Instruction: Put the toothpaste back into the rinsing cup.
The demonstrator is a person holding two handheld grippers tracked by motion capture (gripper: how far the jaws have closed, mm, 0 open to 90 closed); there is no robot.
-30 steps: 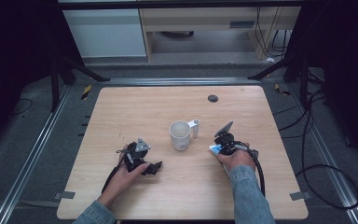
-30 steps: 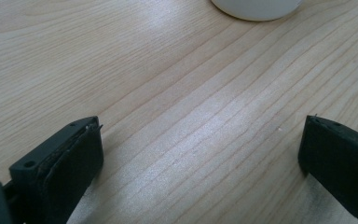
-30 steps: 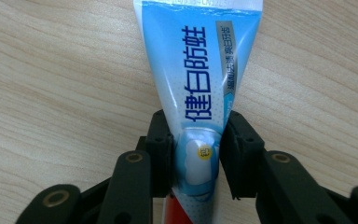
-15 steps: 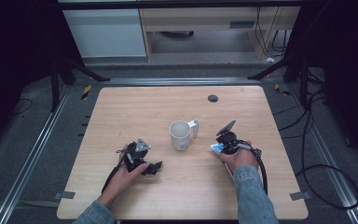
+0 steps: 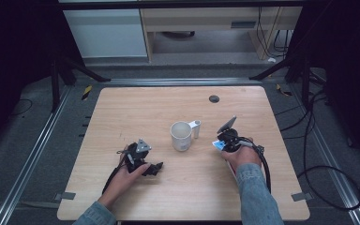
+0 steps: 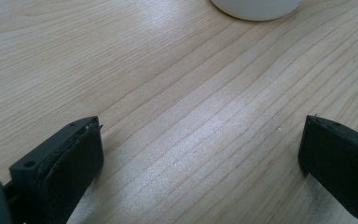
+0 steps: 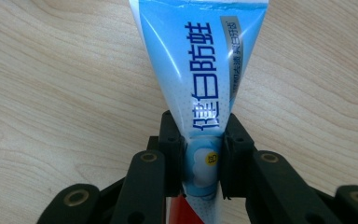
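While tongs [image 7: 200, 163] clamp toothpaste [image 7: 205, 70], mug [image 5: 181, 136] stands upright.

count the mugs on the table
1: a white mug stands near the middle of the wooden table, handle towards the toothpaste tube clamped in the right gripper. None looks hidden.

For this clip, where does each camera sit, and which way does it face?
High view: above the person's side, facing forward and down on the table; both forearms, left gripper, right gripper.
Left gripper view: low along its open jaws over bare wood.
Right gripper view: along its jaws, shut on a blue tube.
Shared: the mug.
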